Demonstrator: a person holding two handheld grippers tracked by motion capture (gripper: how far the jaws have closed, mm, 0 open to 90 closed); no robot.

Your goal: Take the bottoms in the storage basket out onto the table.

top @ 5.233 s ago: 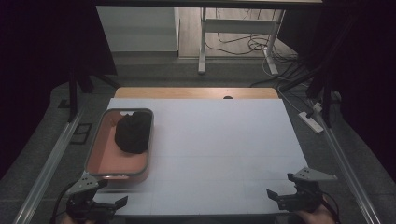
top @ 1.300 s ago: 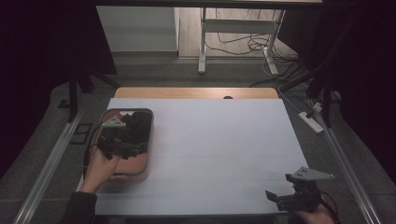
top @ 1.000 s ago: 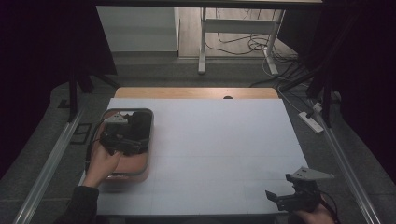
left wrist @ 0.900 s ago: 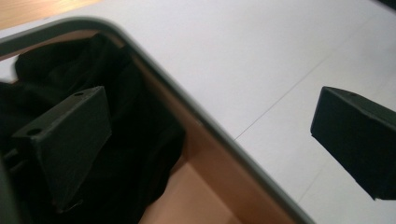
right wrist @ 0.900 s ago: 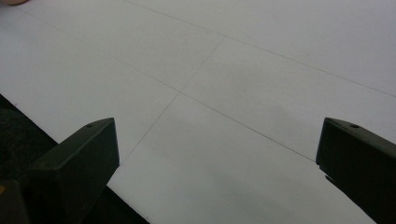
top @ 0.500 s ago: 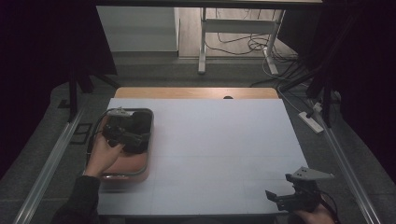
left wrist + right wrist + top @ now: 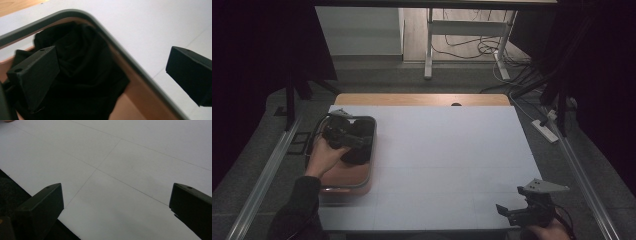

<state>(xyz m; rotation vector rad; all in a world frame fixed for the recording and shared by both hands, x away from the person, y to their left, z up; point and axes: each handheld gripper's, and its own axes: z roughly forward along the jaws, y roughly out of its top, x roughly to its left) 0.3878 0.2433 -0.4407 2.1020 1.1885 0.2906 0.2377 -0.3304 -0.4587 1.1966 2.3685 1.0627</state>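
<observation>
Now the left tool (image 7: 346, 136) hangs over the far end of the brown tray (image 7: 343, 183), which sits at the left edge of the white desk (image 7: 447, 150). Its jaws stand wide apart. In the left gripper view one jaw is above the black cloth (image 7: 82, 82) bundled inside the tray, while the other is out past the tray's grey rim, over the desk. Whether that inner jaw touches the cloth is hard to tell, perhaps just above it. Compared with half a second ago, the left tool has edged a little farther along the tray toward its far rim. The right tool (image 7: 526, 211) rests well away from the tray, at the desk's near right corner, its jaws spread wide, unmoved since five seconds ago.
</observation>
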